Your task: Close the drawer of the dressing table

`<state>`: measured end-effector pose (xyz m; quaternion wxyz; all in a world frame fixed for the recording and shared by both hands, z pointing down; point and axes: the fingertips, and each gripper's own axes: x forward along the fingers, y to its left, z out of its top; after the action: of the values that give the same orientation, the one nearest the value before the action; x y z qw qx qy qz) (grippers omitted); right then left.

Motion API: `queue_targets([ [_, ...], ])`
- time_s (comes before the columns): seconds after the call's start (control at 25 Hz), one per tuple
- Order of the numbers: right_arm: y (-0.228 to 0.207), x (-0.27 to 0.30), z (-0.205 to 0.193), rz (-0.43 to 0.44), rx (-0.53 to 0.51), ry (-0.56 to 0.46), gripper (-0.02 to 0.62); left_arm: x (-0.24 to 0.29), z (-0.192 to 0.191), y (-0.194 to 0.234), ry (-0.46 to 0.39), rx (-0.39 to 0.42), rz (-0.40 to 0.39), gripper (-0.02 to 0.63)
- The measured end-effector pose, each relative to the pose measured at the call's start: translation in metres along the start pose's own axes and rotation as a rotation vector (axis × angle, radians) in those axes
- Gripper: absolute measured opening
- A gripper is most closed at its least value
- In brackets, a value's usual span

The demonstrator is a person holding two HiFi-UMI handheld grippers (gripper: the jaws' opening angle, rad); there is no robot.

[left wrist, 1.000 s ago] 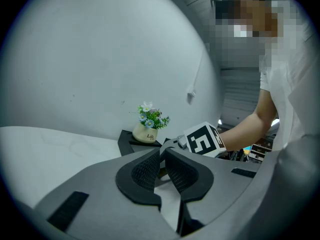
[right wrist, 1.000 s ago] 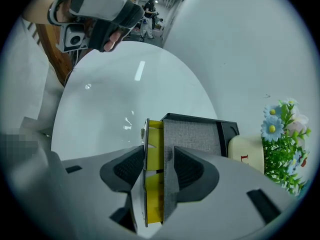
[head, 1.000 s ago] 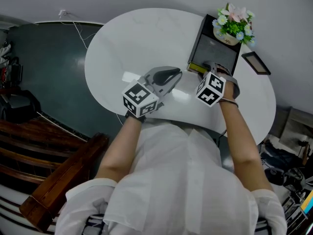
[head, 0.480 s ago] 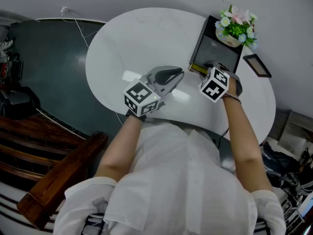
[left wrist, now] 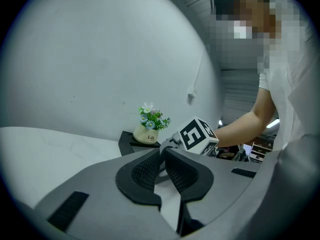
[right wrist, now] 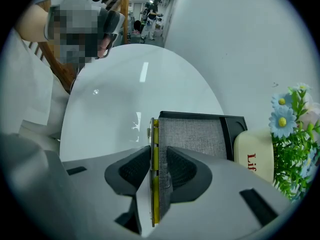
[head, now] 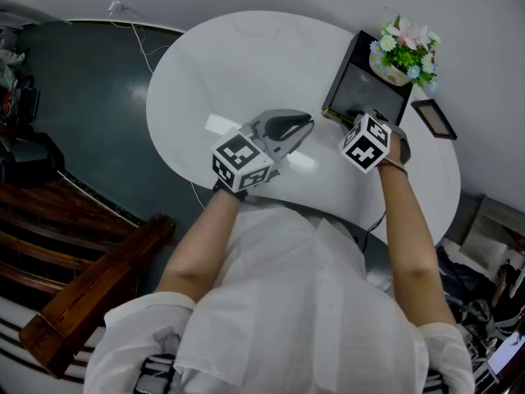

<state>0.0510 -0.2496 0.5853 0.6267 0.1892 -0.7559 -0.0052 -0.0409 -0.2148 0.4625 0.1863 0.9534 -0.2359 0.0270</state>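
Drawer [head: 365,89], upper right of the surface [head: 246,64]: open, push-in outstanding; drawer front [right wrist: 154,131] between closing right tool [right wrist: 158,150]; left tool [left wrist: 162,153] pressed together, empty.

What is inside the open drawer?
Only bare grey fabric lining shows. The back is hidden under the box top; the right gripper, jaws closing around the drawer front, covers the near part.

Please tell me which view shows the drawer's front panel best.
The right gripper view: the front panel stands close between the right gripper's closing jaws. The head view mostly hides it behind that gripper; the left gripper view shows only the box's corner.
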Motion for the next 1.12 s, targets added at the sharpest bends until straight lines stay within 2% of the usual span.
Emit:
queue_targets([
  [0.32, -0.0035, 0.0008, -0.0004, -0.021, -0.004, 0.001, 0.072, -0.0002, -0.0003, 0.0005, 0.001, 0.002, 0.001, 0.025],
  [1.12, -0.0058, 0.0018, -0.0013, -0.032, 0.031, -0.019, 0.074, -0.0025, 0.0050, -0.0022, 0.006, 0.025, 0.007, 0.025],
])
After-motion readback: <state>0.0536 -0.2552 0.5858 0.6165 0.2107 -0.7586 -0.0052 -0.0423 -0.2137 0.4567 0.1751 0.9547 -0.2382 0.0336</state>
